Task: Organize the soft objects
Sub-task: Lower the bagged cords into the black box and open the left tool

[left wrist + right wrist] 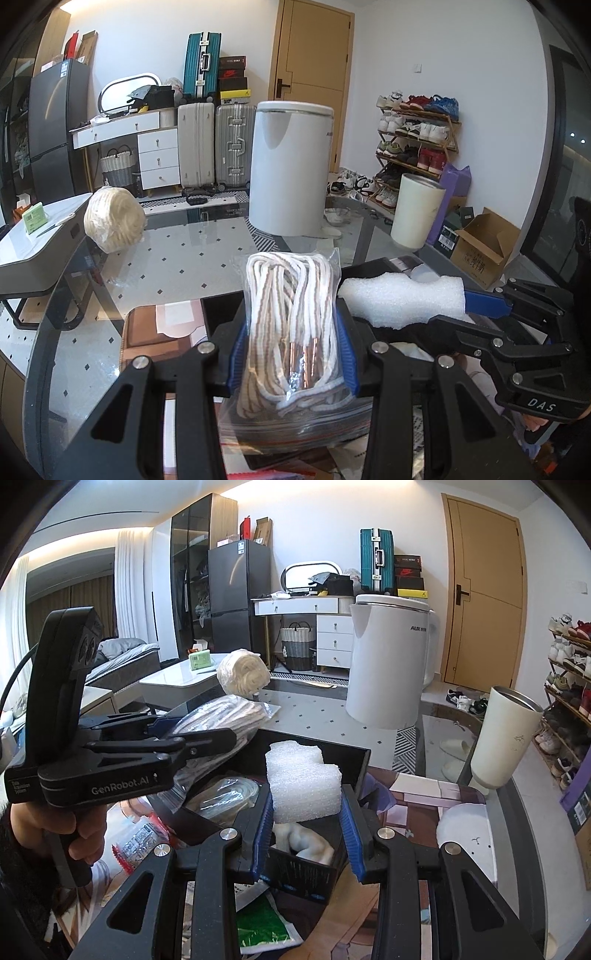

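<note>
My left gripper (293, 354) is shut on a clear plastic bag of white-and-brown cords (291, 325) and holds it above the glass table; the bag also shows in the right wrist view (218, 720). My right gripper (306, 830) is shut on a white foam block (303, 782) and holds it over a black box (354, 760). In the left wrist view the foam block (402, 299) is held by the right gripper (480, 306) just right of the bag. A ball of cream yarn (114, 219) lies on the table at the far left.
A white kettle (291, 166) and a cream tumbler (417, 210) stand on the glass table (192, 258) beyond the grippers. The black box holds a pale soft figure (306, 843) and a plastic packet (229, 797). A green packet (258, 926) lies near.
</note>
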### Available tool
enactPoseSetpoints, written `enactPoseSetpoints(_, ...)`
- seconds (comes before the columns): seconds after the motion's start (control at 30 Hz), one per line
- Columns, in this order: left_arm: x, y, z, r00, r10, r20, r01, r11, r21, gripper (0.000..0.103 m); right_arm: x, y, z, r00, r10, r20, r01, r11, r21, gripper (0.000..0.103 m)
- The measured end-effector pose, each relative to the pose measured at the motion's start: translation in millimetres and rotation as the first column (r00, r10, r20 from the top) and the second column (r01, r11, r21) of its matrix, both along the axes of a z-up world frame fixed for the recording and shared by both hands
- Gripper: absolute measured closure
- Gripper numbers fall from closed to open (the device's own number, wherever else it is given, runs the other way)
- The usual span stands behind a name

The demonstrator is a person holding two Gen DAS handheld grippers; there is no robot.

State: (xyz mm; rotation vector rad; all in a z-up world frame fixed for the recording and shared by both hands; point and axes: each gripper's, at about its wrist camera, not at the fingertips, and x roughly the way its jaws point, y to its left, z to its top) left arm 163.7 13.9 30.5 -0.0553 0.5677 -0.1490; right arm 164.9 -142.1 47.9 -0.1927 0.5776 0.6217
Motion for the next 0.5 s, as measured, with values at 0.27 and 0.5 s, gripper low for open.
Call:
enactPoseSetpoints(0.27, -1, -3, -4, 1.0, 0.003, -0.002, -0.003, 0.999, 0.035, 0.05, 1, 4, -4, 1.0, 0.013, -0.01, -0.013, 1.0, -0.029, 0.051)
enactPoseSetpoints(0.5, -17, 1, 1, 1.0, -0.009, -0.003, 0.009, 1.0, -0.004, 0.016, -10, -14, 2, 1.0, -0.024, 0.0, 0.024, 1.0, -0.007, 0.031)
